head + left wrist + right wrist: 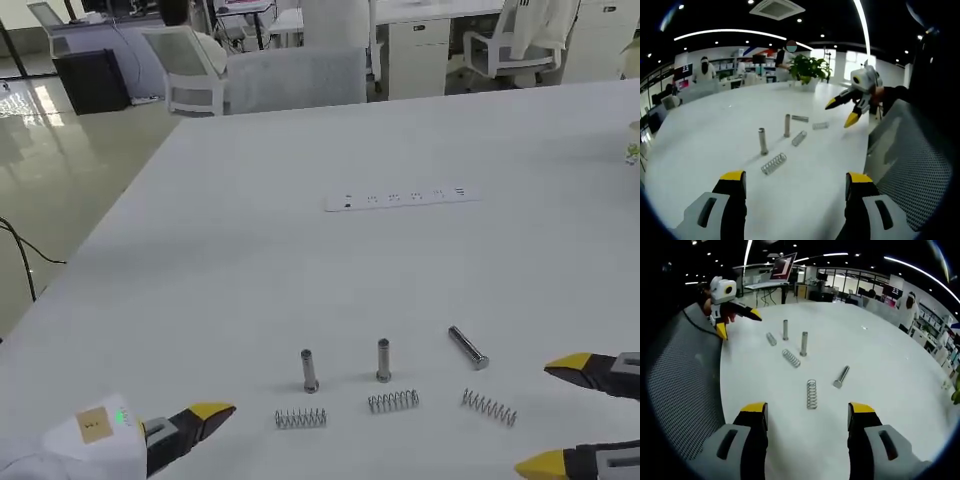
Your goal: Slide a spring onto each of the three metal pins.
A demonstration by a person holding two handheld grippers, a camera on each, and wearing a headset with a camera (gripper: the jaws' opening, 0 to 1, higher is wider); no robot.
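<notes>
Over table [250, 260], both tools [795, 176] [808, 407] agape — empty

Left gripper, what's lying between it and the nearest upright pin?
In the left gripper view, a loose spring lies flat between the left gripper and that upright pin, touching neither.

Nothing here is legible to me. The tan sticker [92, 424] on my left gripper [796, 176], at the near left, carries a dark mark that is too small to read. The white power strip [400, 197], lying farther off on the table [200, 300], has small dark markings beside its sockets, but they are only specks. In the left gripper view, a wall screen [684, 70] far across the room shows light characters too blurred to read.
</notes>
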